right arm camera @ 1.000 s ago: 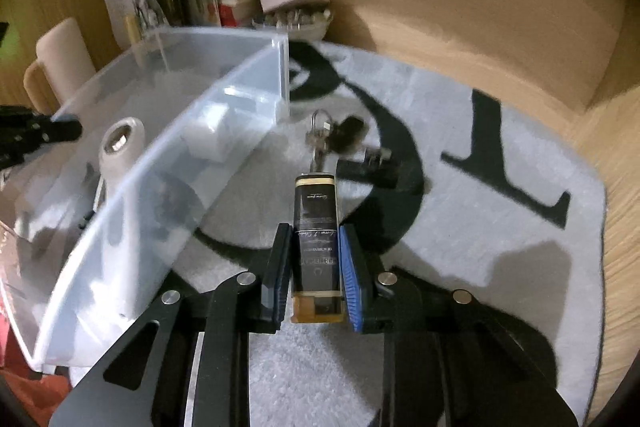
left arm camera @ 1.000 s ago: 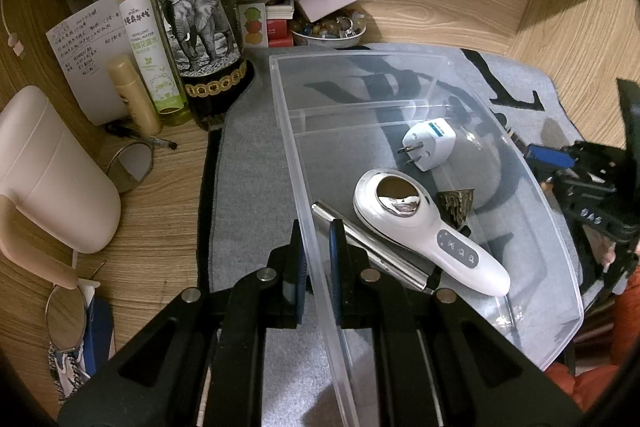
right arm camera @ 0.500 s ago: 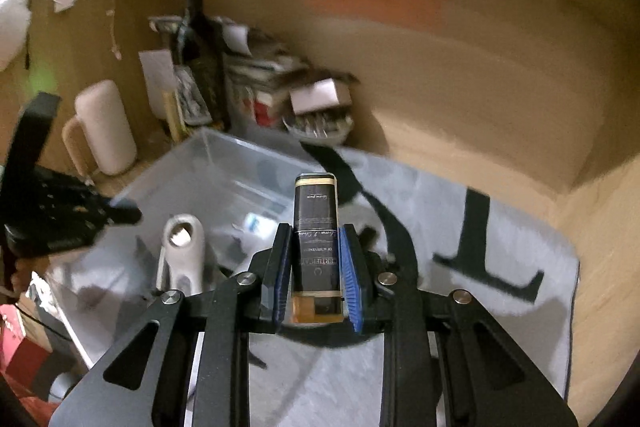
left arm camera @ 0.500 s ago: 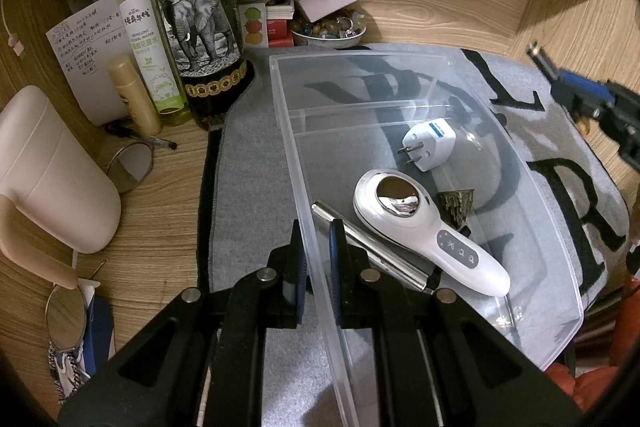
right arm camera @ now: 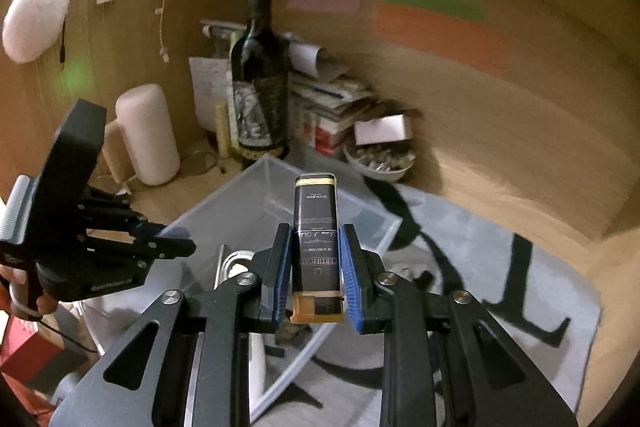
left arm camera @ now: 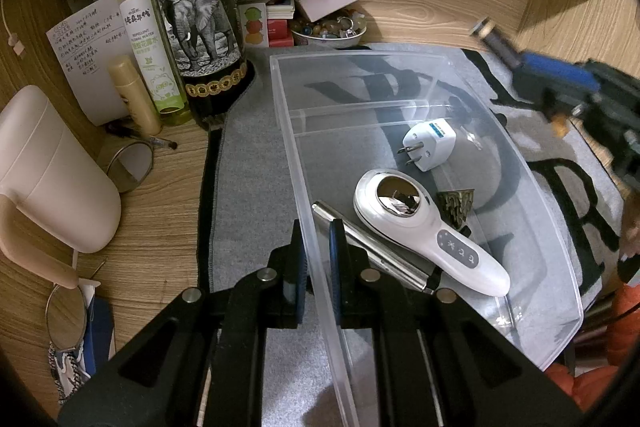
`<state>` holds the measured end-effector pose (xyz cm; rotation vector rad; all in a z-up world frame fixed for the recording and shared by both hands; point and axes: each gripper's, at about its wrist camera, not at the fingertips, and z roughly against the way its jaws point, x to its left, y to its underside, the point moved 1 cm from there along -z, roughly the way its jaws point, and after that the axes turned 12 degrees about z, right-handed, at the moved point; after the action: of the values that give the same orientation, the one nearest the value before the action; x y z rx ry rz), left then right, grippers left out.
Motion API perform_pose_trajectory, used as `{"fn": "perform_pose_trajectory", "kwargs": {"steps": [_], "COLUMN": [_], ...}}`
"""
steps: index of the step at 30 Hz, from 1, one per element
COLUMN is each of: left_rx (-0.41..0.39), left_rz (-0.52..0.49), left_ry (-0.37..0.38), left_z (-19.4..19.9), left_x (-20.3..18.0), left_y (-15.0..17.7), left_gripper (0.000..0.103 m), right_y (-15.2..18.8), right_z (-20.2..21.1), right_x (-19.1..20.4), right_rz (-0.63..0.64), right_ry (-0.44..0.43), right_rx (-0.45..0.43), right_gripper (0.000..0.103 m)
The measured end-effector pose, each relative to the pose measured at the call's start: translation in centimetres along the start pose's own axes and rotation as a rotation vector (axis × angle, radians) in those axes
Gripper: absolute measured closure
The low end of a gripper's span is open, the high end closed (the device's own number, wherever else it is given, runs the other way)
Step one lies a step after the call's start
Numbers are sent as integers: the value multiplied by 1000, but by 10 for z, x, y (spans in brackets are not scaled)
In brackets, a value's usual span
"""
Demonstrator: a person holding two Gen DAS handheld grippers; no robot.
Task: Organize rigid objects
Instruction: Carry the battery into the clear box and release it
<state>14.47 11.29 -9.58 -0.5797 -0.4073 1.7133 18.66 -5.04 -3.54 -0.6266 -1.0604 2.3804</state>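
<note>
My left gripper [left arm camera: 317, 231] is shut on the near left wall of a clear plastic bin [left arm camera: 296, 163] that lies on a grey mat. Inside the bin lie a white handheld device [left arm camera: 424, 231], a white plug adapter [left arm camera: 428, 143], a silver pen-like rod [left arm camera: 372, 251] and a small dark bronze piece [left arm camera: 456, 205]. My right gripper [right arm camera: 314, 247] is shut on a black and gold lighter [right arm camera: 316, 227], held in the air over the bin [right arm camera: 240, 215]. From the left wrist camera that right gripper [left arm camera: 516, 61] shows at the right edge with the lighter [left arm camera: 494, 37] sticking out.
A dark wine bottle [left arm camera: 196, 11], a green spray bottle [left arm camera: 148, 39], a small beige bottle [left arm camera: 134, 95], a cream speaker-like cylinder [left arm camera: 48, 171], stacked papers and a bowl of trinkets [left arm camera: 330, 29] crowd the back left. A wooden wall rises behind. Keys [right arm camera: 420, 277] lie on the mat.
My right gripper has risen with the lighter from the mat to above the bin and swung toward it. The left gripper and the bin have stayed put.
</note>
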Motion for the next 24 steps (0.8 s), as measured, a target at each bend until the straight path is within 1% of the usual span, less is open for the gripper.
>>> {"fn": "perform_pose_trajectory", "kwargs": {"steps": [7, 11, 12, 14, 17, 21, 22, 24], "left_rx": [0, 0, 0, 0, 0, 0, -1, 0], "left_rz": [1, 1, 1, -1, -1, -2, -1, -1], "left_ry": [1, 0, 0, -2, -3, -3, -3, -3], "left_z": [0, 0, 0, 0, 0, 0, 0, 0], "left_x": [-1, -1, -1, -1, -1, -1, -1, -1], "left_y": [0, 0, 0, 0, 0, 0, 0, 0], "left_gripper": [94, 94, 94, 94, 94, 94, 94, 94], "right_y": [8, 13, 14, 16, 20, 21, 20, 20], "right_z": [-37, -53, -56, -62, -66, -67, -66, -62], "right_x": [13, 22, 23, 26, 27, 25, 24, 23], "right_rz": [1, 28, 34, 54, 51, 50, 47, 42], "right_ry": [-74, -106, -108, -82, -100, -93, -95, -91], "right_rx": [100, 145, 154, 180, 199, 207, 206, 197], "right_gripper": [81, 81, 81, 81, 81, 81, 80, 73]}}
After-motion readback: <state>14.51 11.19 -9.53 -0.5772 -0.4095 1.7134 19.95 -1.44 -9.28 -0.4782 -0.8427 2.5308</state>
